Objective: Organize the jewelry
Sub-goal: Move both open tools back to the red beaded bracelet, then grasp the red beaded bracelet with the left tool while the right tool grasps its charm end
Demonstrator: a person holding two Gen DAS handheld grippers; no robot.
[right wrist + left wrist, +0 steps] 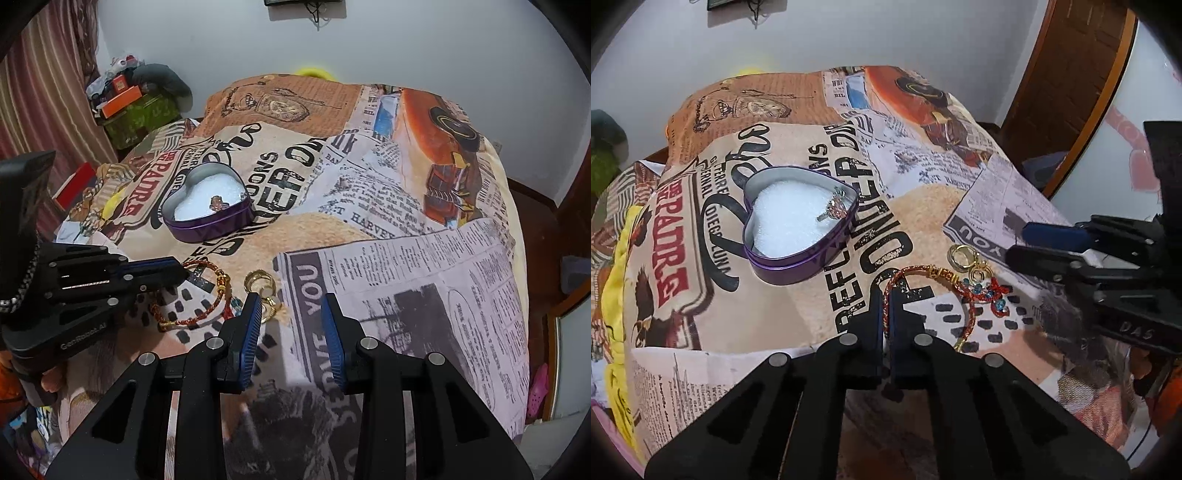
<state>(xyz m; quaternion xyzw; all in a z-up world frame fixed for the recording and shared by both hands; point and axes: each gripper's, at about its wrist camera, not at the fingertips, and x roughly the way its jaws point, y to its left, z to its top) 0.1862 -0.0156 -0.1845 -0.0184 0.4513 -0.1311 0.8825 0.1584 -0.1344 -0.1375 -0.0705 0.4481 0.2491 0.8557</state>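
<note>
Left wrist view: left gripper (886,295) clamps the red bracelet (925,273) on a newsprint-patterned bed (424,266). Right gripper (291,302) gapes beside gold rings (258,282). Heart tin (798,225) sits beyond; white wall (406,40) behind.

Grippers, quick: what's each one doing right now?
Left gripper: shut on the red bracelet.
Right gripper: open, holding nothing.

A: Where's the tin w/ respect to your grippers?
B: Heart tin (798,225) sits on the bedspread (424,280), ahead-left of you; ring (834,206) lies in it.
A: And the bracelet?
B: Bracelet (934,291) lies nearer you, right of the tin; earrings (260,282) just right of the bracelet.
</note>
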